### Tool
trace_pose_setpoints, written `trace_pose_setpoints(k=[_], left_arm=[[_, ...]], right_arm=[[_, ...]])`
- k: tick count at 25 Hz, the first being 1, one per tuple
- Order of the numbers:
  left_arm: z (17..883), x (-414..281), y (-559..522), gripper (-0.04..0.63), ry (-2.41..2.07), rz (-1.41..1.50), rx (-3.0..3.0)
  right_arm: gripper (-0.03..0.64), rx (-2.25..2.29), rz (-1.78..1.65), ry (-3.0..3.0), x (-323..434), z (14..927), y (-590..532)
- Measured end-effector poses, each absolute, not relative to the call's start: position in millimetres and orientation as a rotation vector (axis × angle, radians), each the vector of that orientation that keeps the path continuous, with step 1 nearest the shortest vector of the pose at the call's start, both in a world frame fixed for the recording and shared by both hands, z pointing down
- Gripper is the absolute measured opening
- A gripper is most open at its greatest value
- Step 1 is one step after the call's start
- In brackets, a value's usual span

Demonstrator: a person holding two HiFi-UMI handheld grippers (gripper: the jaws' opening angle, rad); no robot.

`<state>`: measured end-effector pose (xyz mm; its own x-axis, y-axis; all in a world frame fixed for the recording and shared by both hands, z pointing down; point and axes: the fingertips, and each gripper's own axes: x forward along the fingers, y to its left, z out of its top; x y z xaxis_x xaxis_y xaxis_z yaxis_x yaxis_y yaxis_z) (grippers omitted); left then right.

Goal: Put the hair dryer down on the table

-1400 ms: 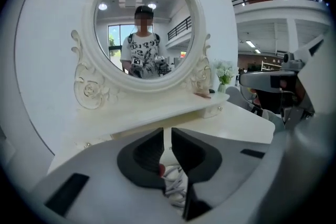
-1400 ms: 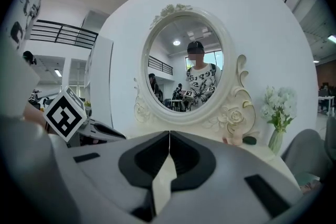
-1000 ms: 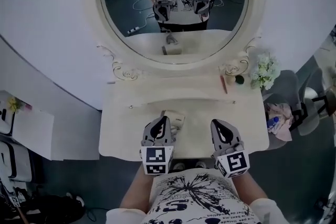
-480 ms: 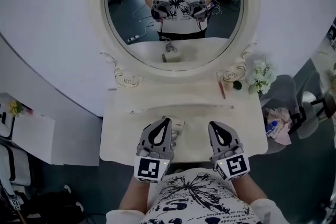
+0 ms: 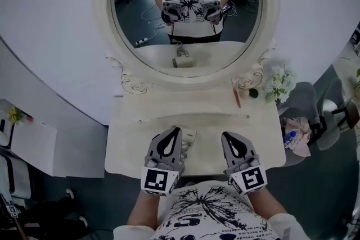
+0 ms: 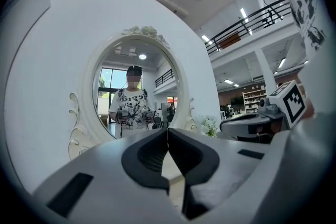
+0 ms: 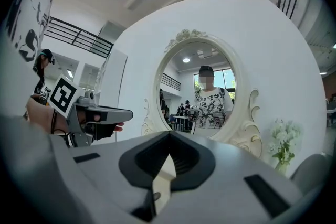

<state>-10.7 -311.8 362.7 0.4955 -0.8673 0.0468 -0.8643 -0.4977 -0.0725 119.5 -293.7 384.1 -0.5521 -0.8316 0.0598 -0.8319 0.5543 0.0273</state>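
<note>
**A:** Both grippers hang at the table's (image 5: pixel 135 149) front edge, close to the body. The left gripper (image 5: pixel 178 130) has its jaws pressed together with nothing between them. The right gripper (image 5: pixel 225 135) is the same: tips meeting, empty.

**B:** And the dryer (image 5: pixel 190 135)?

**A:** It's lying on the table just beyond the left gripper's tip, partly hidden by it. Neither gripper has hold of it. You can catch its reflection in the mirror (image 5: pixel 185 8) too.

**B:** So the set-down looks done?

**A:** I'd say so. It's resting there, released. The only move left, I'd judge, is drawing the grippers clear without nudging it, since the left one sits so near.

**B:** Any writing?

**A:** There are black-and-white square markers (image 5: pixel 157 179) on the gripper cubes. The shirt (image 5: pixel 208 213) has bold print, but it's too broken up to read. I can't see a brand on the dryer.
</note>
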Motion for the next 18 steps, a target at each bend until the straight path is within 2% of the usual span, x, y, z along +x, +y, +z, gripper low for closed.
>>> trace_pose_setpoints(k=[18], left_arm=[[367.6,-12.1,-307.4,0.021,1.572,-0.108,-2.726]], right_arm=[[0.017,1.421,-0.008,-2.741,110.4,381.7,-290.7]])
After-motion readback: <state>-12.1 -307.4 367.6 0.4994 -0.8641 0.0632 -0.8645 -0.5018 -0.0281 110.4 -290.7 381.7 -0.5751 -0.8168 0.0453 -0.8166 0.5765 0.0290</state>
